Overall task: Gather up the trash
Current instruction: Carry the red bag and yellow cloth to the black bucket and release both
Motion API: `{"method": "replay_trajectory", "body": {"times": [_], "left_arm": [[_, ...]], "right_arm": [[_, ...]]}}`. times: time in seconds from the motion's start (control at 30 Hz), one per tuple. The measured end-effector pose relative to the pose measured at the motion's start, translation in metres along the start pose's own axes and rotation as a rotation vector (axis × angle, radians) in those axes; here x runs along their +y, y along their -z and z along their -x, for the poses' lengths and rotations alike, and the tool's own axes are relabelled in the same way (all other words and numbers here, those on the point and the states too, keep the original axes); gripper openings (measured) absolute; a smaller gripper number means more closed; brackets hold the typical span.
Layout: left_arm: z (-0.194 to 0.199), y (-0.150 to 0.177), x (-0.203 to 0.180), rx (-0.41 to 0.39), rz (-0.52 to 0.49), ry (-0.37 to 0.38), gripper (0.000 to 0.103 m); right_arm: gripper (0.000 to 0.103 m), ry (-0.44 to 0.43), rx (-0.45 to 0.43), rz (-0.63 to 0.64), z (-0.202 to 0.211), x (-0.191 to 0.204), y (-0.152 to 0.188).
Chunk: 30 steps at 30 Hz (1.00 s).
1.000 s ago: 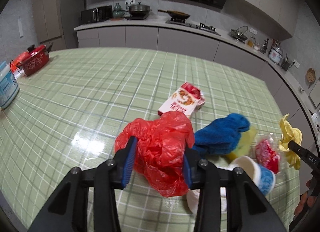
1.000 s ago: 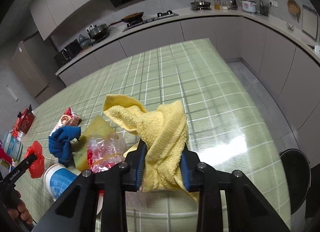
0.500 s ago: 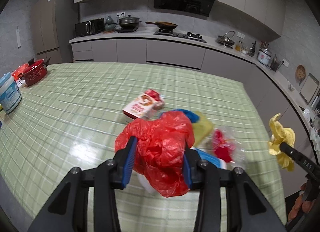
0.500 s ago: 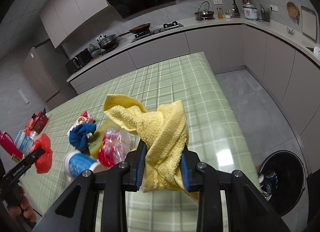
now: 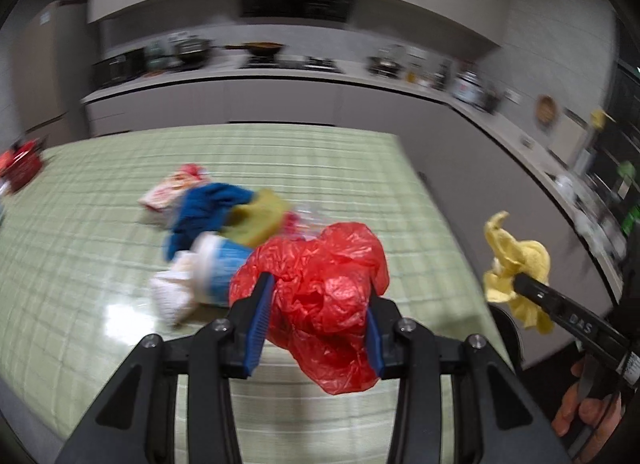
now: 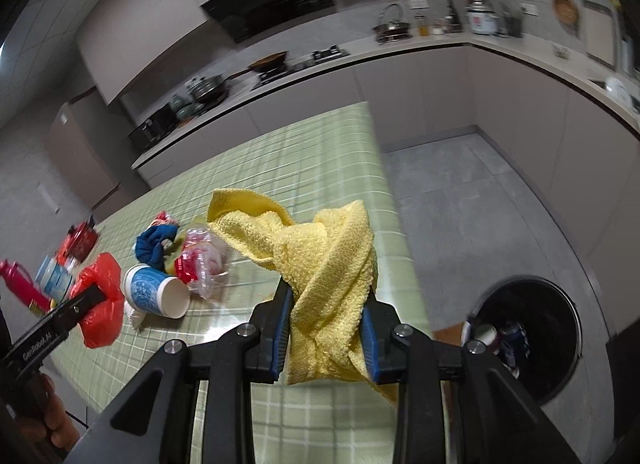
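Lettering on the two gripper bodies

In the left wrist view, white letters "DAS" stand on the black arm of the right gripper (image 5: 516,284), right of the claw. In the right wrist view, "GenRobot.AI" runs along the left gripper (image 6: 96,294), left of the claw. Print on the blue paper cup (image 6: 154,292) and the snack packet (image 5: 172,190) is too blurred to read.

I see the far half of the table (image 5: 280,152) bare, so tongs can pass there freely. Near the right edge a heap blocks the way: blue cloth (image 5: 204,212), paper cup (image 6: 154,291), clear wrapper (image 6: 202,260). Beyond that edge, the floor (image 6: 480,192) is free up to the black bin (image 6: 560,344).
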<state>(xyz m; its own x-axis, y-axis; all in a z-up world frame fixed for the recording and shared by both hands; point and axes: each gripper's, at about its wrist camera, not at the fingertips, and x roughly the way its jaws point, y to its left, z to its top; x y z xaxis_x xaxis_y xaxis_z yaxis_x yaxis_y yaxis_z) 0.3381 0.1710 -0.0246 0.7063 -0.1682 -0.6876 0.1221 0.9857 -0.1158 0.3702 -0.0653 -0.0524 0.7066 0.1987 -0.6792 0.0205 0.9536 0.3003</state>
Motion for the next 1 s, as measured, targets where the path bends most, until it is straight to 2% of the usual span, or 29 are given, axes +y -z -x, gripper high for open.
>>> {"method": "replay_trajectory", "body": {"times": [0.2, 0.4, 0.63, 0.83, 1.0], "left_arm": [[-0.014, 0.011, -0.043, 0.048, -0.089, 0.148, 0.042], [-0.018, 0.018, -0.087, 0.081, -0.127, 0.205, 0.042], [-0.029, 0.024, -0.166, 0.083, -0.143, 0.204, 0.042], [-0.060, 0.037, -0.235, 0.150, -0.116, 0.199, 0.042], [-0.094, 0.060, -0.282, 0.211, -0.118, 0.186, 0.042]], "right_arm": [[0.033, 0.109, -0.006, -0.092, 0.028, -0.029, 0.021], [0.033, 0.188, -0.028, -0.167, 0.060, -0.075, 0.035], [0.033, 0.216, -0.022, -0.203, 0.074, -0.155, 0.036], [0.033, 0.191, 0.066, -0.181, 0.059, -0.238, 0.030], [0.033, 0.170, 0.150, -0.170, 0.032, -0.290, 0.033]]}}
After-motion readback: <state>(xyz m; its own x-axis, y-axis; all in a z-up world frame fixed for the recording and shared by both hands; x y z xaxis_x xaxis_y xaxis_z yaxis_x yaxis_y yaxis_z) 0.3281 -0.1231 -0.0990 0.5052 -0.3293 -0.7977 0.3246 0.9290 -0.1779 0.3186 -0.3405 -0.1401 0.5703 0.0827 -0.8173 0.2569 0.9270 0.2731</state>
